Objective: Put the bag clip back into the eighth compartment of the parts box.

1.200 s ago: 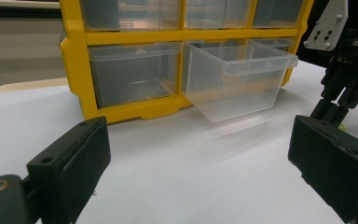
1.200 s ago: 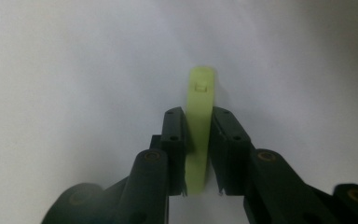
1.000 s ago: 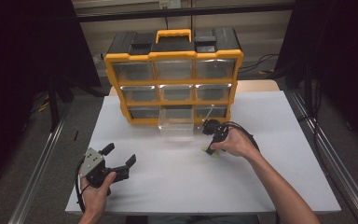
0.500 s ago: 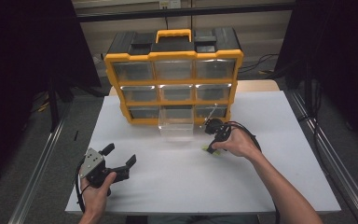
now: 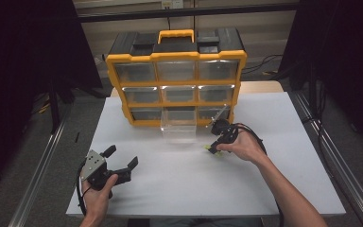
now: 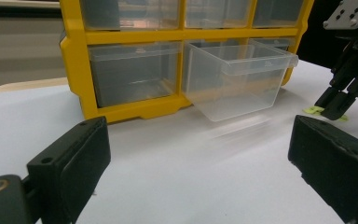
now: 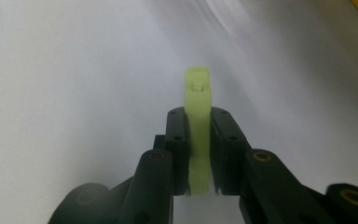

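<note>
A small yellow-green plastic piece (image 7: 198, 126) sits pinched between the pads of my right gripper (image 7: 198, 140), which is shut on it. In the high view that right gripper (image 5: 213, 148) points down at the white table just right of a clear drawer (image 5: 179, 128) pulled out of the yellow organizer (image 5: 176, 80). The piece (image 5: 211, 150) rests at or just above the tabletop. My left gripper (image 5: 119, 158) stands open near the front left of the table, nothing between its jaws. From the left gripper view the clear drawer (image 6: 235, 77) looks empty, and the right gripper (image 6: 340, 100) stands beyond it with the piece (image 6: 313, 110).
The yellow and black organizer has three rows of clear drawers and a handle (image 5: 176, 34) on top. The white table (image 5: 283, 189) ends close behind the left hand. Metal rails (image 5: 333, 165) run along both sides of the table.
</note>
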